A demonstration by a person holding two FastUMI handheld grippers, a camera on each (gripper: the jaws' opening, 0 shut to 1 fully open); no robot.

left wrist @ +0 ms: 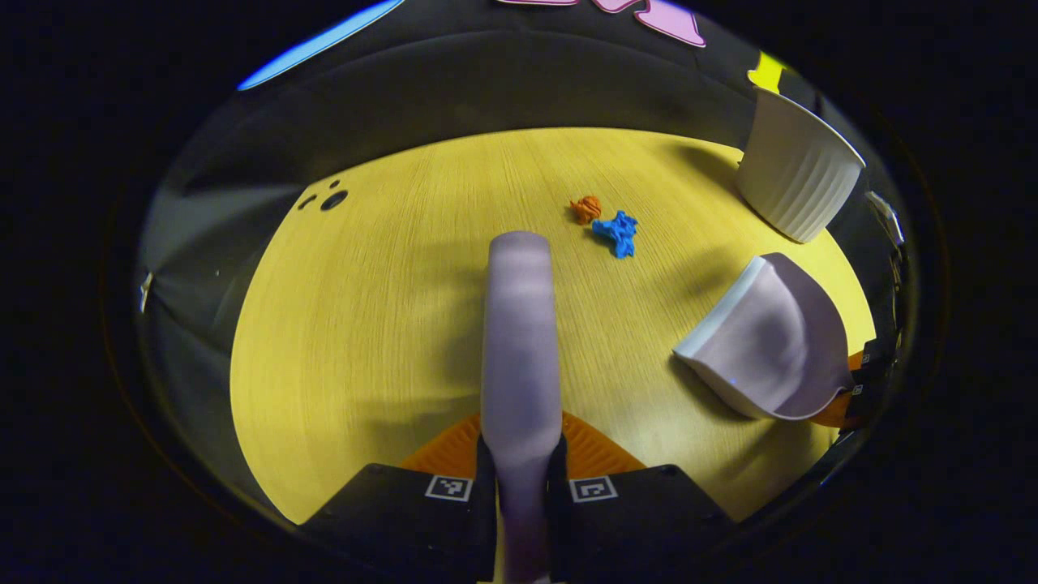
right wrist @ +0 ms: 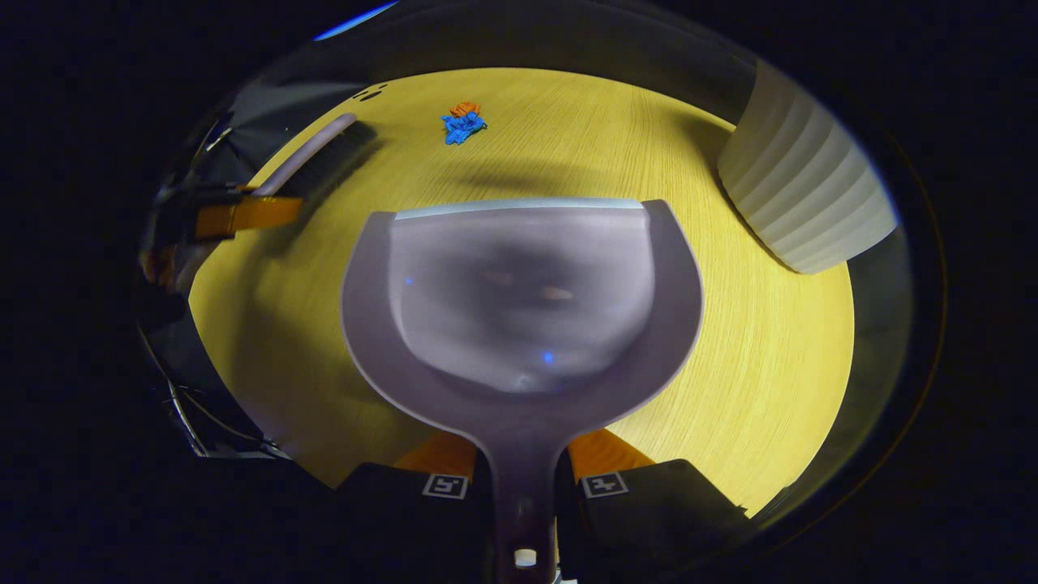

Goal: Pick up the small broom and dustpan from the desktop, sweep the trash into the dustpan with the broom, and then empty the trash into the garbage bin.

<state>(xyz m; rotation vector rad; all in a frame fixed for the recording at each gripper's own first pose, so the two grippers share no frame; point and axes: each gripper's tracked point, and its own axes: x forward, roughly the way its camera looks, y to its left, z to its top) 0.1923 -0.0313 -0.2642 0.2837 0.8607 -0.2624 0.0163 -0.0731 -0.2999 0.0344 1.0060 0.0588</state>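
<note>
Holding broom and dustpan above the desk, with the trash unswept.

Your left gripper (left wrist: pixel 521 478) is clamped on the broom (left wrist: pixel 519 341) handle, and your right gripper (right wrist: pixel 523 487) is closed on the dustpan (right wrist: pixel 519 300) handle. The orange scrap (left wrist: pixel 585 208) and blue scrap (left wrist: pixel 617 234) lie touching at about one o'clock from the broom, well apart from the dustpan. A hard flick could scatter these light scraps past the pan's lip or toward the desk (left wrist: pixel 365 324) edge; a tilted pan could let them slip under. The ribbed white bin (left wrist: pixel 799 174) stands at two o'clock, its opening cut off. Bristles are hidden beneath the broom's back.
</note>
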